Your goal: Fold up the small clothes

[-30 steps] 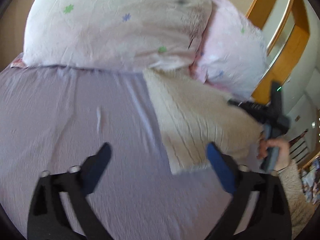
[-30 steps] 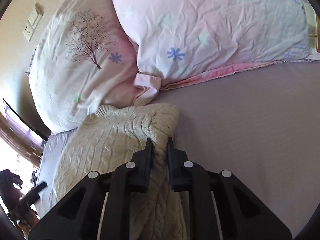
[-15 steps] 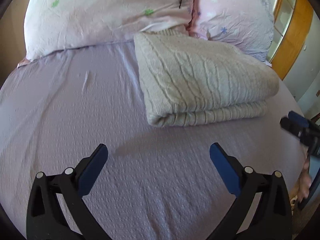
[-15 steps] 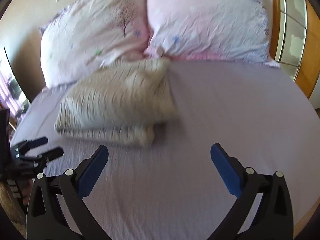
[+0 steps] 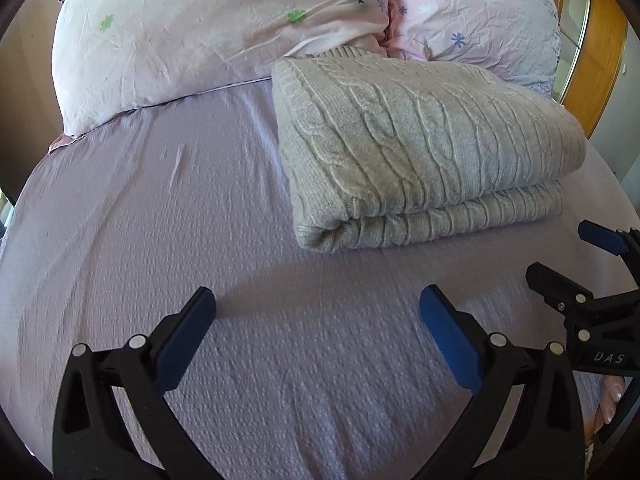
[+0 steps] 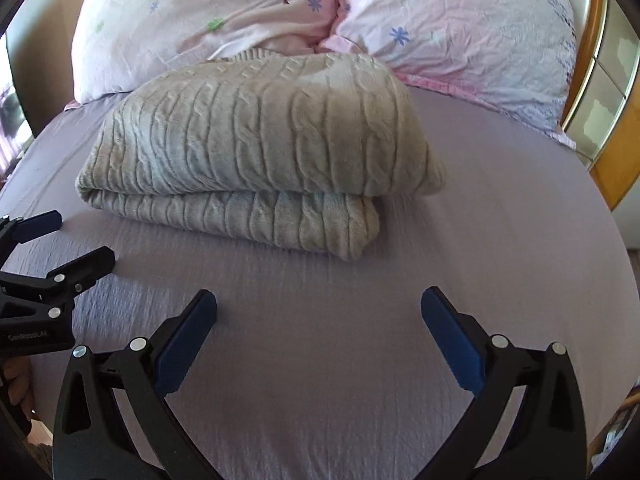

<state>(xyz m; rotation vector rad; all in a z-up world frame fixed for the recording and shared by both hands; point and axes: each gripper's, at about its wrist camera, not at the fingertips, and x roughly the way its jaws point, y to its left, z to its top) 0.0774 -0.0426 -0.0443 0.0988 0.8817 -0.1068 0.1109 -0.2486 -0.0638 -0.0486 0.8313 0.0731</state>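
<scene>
A folded cream cable-knit sweater [image 5: 420,148] lies on a lavender bed [image 5: 160,220] just below two pillows [image 5: 208,24], while the left gripper [image 5: 316,320] and right gripper [image 6: 318,320] hover nearby, fingers spread wide, holding nothing.

Left gripper [image 5: 318,320] and right gripper [image 6: 319,320] both spread wide, empty.

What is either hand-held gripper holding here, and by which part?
Nothing. The left hand-held gripper and right hand-held gripper are both open over the sheet, apart from the folded sweater.
</scene>
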